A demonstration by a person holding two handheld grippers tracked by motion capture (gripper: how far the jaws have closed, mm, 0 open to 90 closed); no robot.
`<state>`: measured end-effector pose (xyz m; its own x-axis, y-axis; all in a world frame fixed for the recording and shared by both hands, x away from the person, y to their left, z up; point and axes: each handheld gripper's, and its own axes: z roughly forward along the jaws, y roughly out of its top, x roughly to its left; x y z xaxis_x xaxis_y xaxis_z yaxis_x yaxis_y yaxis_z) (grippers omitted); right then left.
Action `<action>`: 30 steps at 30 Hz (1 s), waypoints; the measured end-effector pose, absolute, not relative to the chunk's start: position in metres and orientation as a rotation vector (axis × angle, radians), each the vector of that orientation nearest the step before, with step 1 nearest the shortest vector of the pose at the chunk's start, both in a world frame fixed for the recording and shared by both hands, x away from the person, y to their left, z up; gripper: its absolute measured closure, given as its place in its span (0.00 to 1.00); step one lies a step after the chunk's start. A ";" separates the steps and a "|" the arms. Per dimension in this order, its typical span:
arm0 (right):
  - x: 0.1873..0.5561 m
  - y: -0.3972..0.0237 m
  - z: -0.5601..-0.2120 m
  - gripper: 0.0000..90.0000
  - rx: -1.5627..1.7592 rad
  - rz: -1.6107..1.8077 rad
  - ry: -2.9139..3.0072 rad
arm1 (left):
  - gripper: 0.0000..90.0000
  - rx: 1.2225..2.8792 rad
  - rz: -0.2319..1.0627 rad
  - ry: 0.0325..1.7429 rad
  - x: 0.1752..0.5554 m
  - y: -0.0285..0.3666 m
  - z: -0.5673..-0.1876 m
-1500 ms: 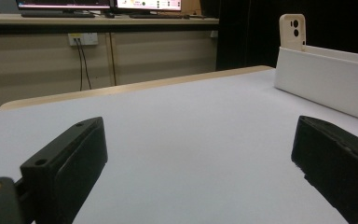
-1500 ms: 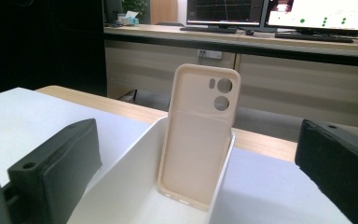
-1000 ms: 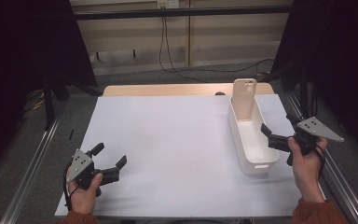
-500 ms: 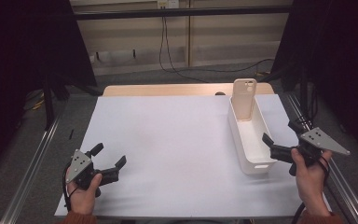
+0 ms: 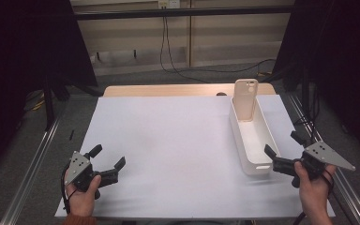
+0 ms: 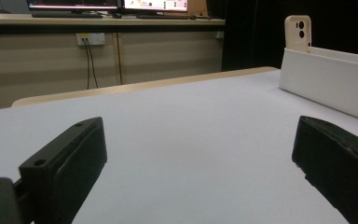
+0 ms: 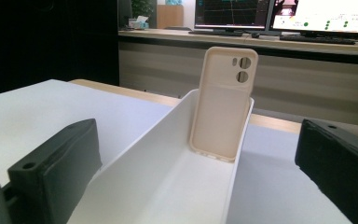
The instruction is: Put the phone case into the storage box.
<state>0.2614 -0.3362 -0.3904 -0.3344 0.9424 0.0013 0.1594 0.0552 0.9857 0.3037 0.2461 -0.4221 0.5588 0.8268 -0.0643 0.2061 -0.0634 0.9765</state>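
a long white bin [image 5: 251,136] sits on the right part of the white tabletop [image 5: 178,140], its length running away from the person, and a beige phone case [image 5: 245,99] stands upright inside it, leaning against the far end wall with its camera cut-outs at the top. the right claw [image 5: 281,151] hovers at the bin's near end, just beside its near right corner, held in the person's right hand [image 5: 311,185]; its two black jaws are spread wide and hold nothing. in the right gripper view the bin [image 7: 168,177] stretches straight ahead between the jaws, and the phone case [image 7: 223,105] rises at its far end, well above the rim, with its inner face and the two round openings turned this way. the left claw [image 5: 108,159] is at the near left corner of the tabletop, well apart from the bin, gripped by the left hand [image 5: 82,194]; its jaws are also wide open and empty, low over the bare white surface. in the left gripper view the bin [image 6: 328,84] shows as a white wall off to the right, with the top of the phone case [image 6: 298,31] standing up over its far end. beyond the white sheet a strip of wooden edge [image 5: 168,90] runs along the far side.
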 end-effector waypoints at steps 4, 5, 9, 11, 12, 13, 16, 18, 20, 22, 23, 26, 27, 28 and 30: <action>0.254 -0.333 -0.398 0.00 1.134 1.348 1.614 | 0.04 1.586 0.639 0.903 0.303 0.247 -0.422; 0.252 -0.333 -0.399 0.00 1.134 1.343 1.612 | 0.03 1.589 0.640 0.902 0.303 0.247 -0.422; 0.246 -0.334 -0.403 0.00 1.149 1.342 1.603 | 0.03 1.598 0.643 0.897 0.302 0.247 -0.422; 0.242 -0.334 -0.405 0.00 1.150 1.339 1.600 | 0.03 1.597 0.644 0.898 0.301 0.248 -0.422; 0.240 -0.335 -0.406 0.00 1.155 1.337 1.598 | 0.03 1.596 0.644 0.901 0.301 0.248 -0.422; 0.239 -0.335 -0.407 0.00 1.156 1.334 1.601 | 0.03 1.593 0.643 0.904 0.300 0.248 -0.423; 0.233 -0.335 -0.411 0.00 1.166 1.329 1.602 | 0.03 1.597 0.644 0.904 0.300 0.248 -0.423; 0.229 -0.336 -0.414 0.00 1.174 1.324 1.603 | 0.04 1.601 0.645 0.900 0.299 0.249 -0.423; 0.226 -0.336 -0.418 0.00 1.183 1.318 1.602 | 0.04 1.604 0.643 0.902 0.299 0.249 -0.423; 0.222 -0.337 -0.420 0.00 1.192 1.316 1.604 | 0.04 1.606 0.640 0.900 0.297 0.250 -0.423; 0.221 -0.337 -0.421 0.00 1.197 1.316 1.599 | 0.03 1.605 0.641 0.903 0.297 0.250 -0.423; 0.216 -0.337 -0.423 0.00 1.192 1.317 1.592 | 0.03 1.610 0.646 0.905 0.296 0.252 -0.424; 0.215 -0.338 -0.423 0.00 1.192 1.320 1.594 | 0.04 1.611 0.644 0.907 0.295 0.252 -0.424; 0.213 -0.338 -0.424 0.00 1.192 1.316 1.595 | 0.03 1.609 0.645 0.911 0.295 0.252 -0.424; 0.210 -0.338 -0.427 0.00 1.197 1.314 1.600 | 0.04 1.604 0.644 0.912 0.293 0.253 -0.424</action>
<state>0.2105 -0.3382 -0.4270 -0.2977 0.9545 0.0203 0.2056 0.0434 0.9777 0.2933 0.2527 -0.4238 0.5511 0.8322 -0.0607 0.2209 -0.0754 0.9724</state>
